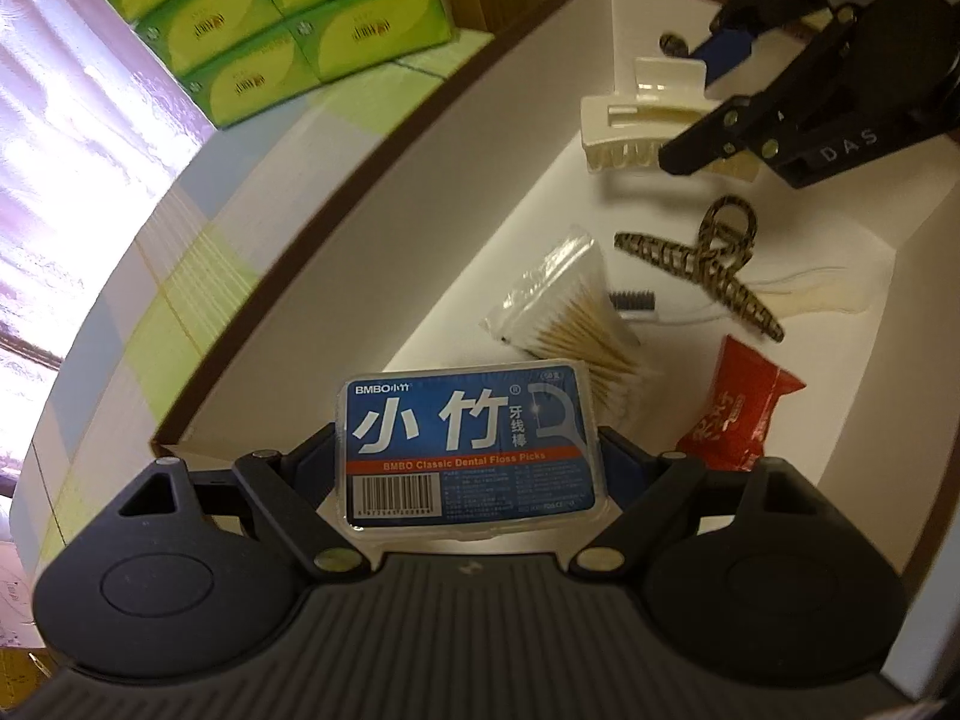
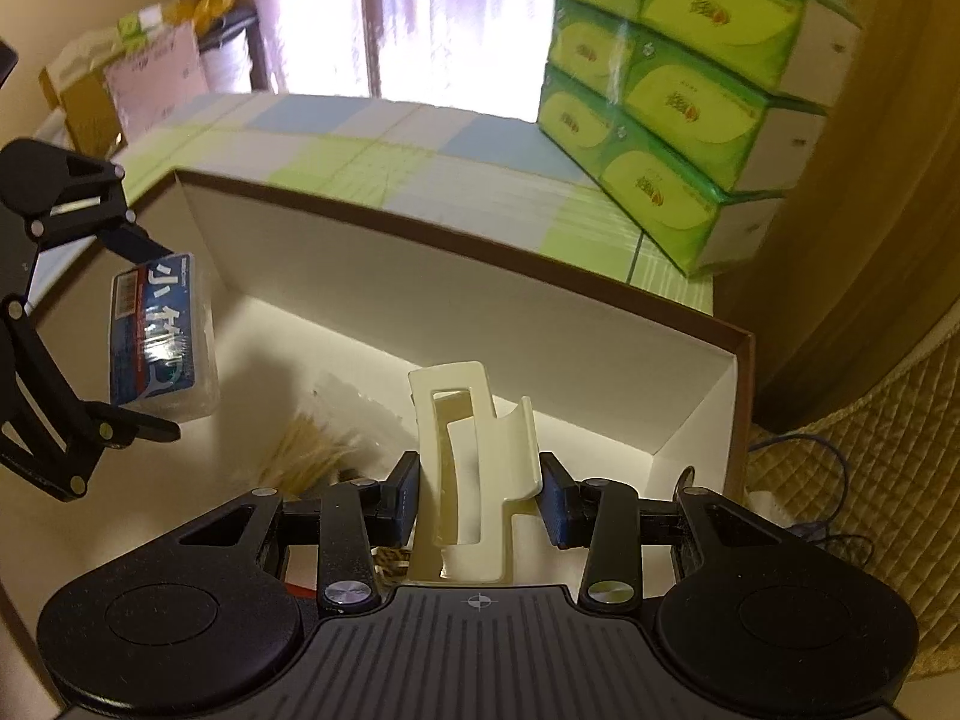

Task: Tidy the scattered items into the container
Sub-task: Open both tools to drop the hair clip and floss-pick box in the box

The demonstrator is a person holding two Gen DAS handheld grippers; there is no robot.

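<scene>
Left wrist view: left gripper point(image 1: 471, 450) clamps a blue-labelled clear plastic floss-pick box point(image 1: 468, 450) above the white cardboard container point(image 1: 336, 276). Inside lie a bag of cotton swabs point(image 1: 570, 312), a tortoiseshell claw clip point(image 1: 708, 264) and a red sachet point(image 1: 738, 414). Right gripper point(image 2: 477, 498) clamps a cream plastic claw clip point(image 2: 468, 468) over the container.

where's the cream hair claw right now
The cream hair claw sits between the right gripper fingers, over the white box, right of the floss picks box in the left gripper.
</scene>
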